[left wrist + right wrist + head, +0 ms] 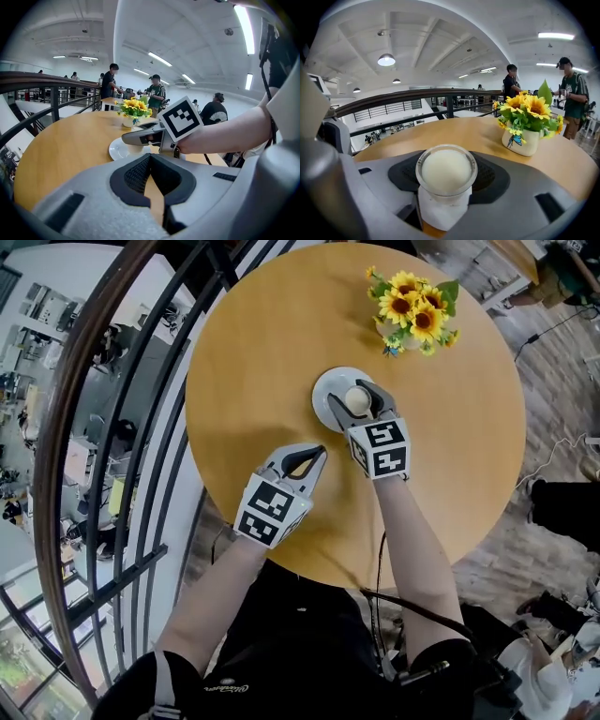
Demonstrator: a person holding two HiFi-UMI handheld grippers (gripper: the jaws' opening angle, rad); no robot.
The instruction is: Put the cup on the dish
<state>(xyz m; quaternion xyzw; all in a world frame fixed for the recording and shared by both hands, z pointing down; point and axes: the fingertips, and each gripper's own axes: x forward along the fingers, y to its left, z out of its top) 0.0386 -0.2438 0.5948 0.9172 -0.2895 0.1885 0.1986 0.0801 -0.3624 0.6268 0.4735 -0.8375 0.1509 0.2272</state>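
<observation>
1. Surface [253, 362]: round, pale wood, fills the middle of the head view. A dark railing curves past it at the left of the frame.
2. Left gripper [319, 454]: lower centre of the head view, near the dish but off it, on its lower-left side. Its jaws are pressed together at the tips with nothing between them; only a sliver of surface shows through in the left gripper view.
3. Right gripper [355, 397]: at the centre of the head view, reaching over the dish from below. Its jaws are pinching the cup, 1 on each side.
4. Sunflower pot [412, 310]: upper right of the head view, beside the dish and apart from it. It stands beyond the cup along the line of the right jaws.
5. Dish [328, 382]: white and round, just above centre. Its lower right part is covered by the cup and jaws.
6. Cup [446, 173]: upright, long axis vertical, mouth up, pale contents. It sits squarely between the right jaws and inside the dish rim. The left gripper view suggests its base is on the dish, though I cannot confirm contact.
7. Judgement: placement looks nearly done. The right gripper alone matters now. It should spread its jaws sideways, then draw back toward the lower frame without tipping the cup.
</observation>
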